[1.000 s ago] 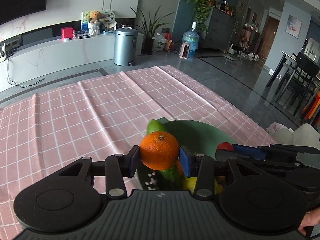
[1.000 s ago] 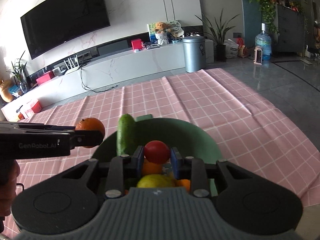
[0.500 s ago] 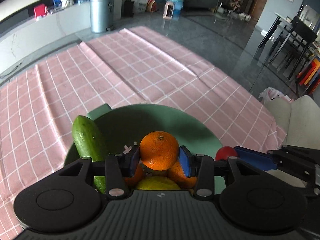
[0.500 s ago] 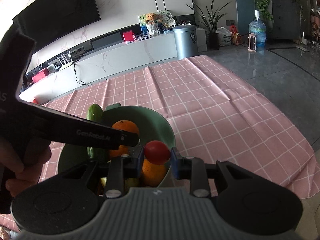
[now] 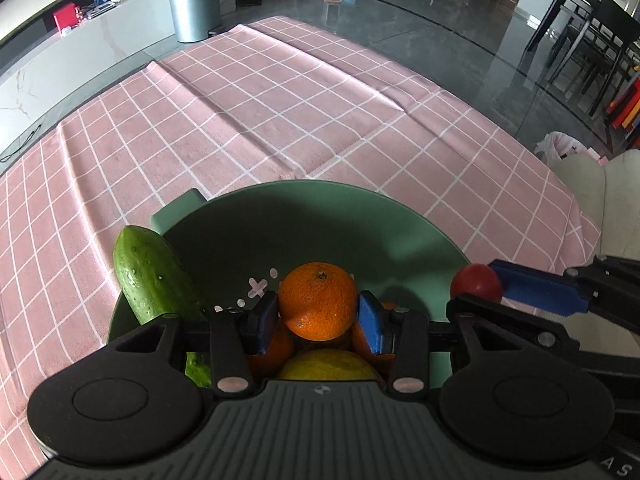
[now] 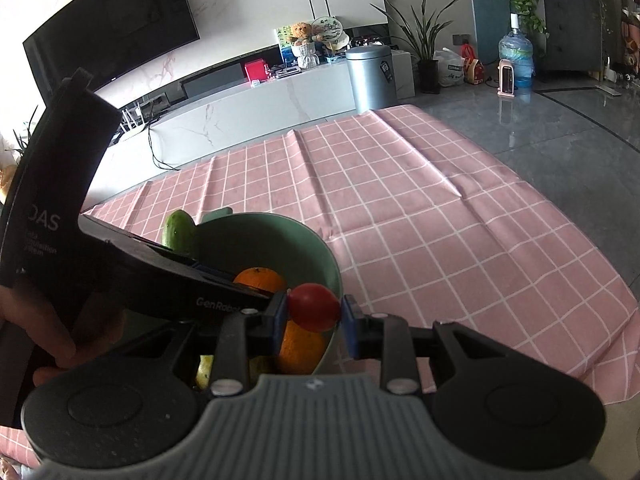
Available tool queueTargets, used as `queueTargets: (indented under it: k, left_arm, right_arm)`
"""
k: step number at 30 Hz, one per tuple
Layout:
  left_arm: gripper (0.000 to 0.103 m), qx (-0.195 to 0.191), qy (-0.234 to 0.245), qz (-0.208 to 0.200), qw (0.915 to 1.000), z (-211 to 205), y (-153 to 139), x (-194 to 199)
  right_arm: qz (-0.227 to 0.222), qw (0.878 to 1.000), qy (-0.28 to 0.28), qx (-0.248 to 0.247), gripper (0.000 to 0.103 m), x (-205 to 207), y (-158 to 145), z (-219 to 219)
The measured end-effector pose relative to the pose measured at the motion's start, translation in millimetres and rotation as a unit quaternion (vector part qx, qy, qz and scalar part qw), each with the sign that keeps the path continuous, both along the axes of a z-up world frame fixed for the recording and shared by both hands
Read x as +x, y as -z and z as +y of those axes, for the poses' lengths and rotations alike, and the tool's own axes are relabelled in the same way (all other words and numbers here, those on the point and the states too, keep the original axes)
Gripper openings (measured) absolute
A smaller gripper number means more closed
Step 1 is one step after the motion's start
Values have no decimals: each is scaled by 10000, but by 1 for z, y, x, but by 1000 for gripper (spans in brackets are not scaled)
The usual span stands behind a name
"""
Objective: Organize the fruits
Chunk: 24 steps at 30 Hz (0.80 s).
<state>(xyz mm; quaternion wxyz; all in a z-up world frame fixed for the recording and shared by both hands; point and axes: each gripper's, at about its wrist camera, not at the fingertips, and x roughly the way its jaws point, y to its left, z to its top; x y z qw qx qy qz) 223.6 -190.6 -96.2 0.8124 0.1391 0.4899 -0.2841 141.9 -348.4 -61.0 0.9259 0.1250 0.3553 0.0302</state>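
A green bowl [image 5: 304, 220] [image 6: 280, 236] sits on the pink checked cloth. My left gripper [image 5: 318, 314] is shut on an orange [image 5: 318, 300] and holds it over the bowl's inside, above other oranges and a yellow fruit [image 5: 328, 364]. A cucumber [image 5: 152, 276] [image 6: 179, 232] leans on the bowl's left rim. My right gripper [image 6: 314, 312] is shut on a red tomato [image 6: 314, 306] [image 5: 476, 286] at the bowl's right rim, above an orange [image 6: 300, 346].
The pink checked cloth [image 5: 280, 112] stretches beyond the bowl to the table's far and right edges. The left gripper's body [image 6: 120, 264] crosses the right wrist view at left. A pale chair back [image 5: 600, 200] stands off the table's right side.
My left gripper has carried the orange from left of the bowl to over its inside and tilted down. My right gripper with the tomato has shifted from the bowl's middle to its right rim.
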Motion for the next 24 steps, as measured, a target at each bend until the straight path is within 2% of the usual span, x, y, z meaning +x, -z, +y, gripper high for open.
queueTargets:
  k: [4, 8, 13, 18, 24]
  left_arm:
    - [55, -91, -74, 50, 9999, 4, 0, -2]
    - [57, -391, -271, 76, 9988, 18, -8, -5]
    - [59, -747, -541, -137, 9956, 48, -29, -19]
    - [59, -997, -783, -355, 9913, 80, -44, -38]
    - [59, -1225, -1280, -539, 9827, 109, -47, -45]
  right_arm:
    - [14, 10000, -2, -28, 25, -1, -1, 0]
    - [14, 10000, 0, -70, 25, -3, -4, 2]
    - [-47, 9999, -70, -109, 25, -3, -8, 8]
    - [-82, 9992, -367, -119, 25, 7, -10, 24]
    - [224, 9986, -482, -69, 25, 26, 2, 40]
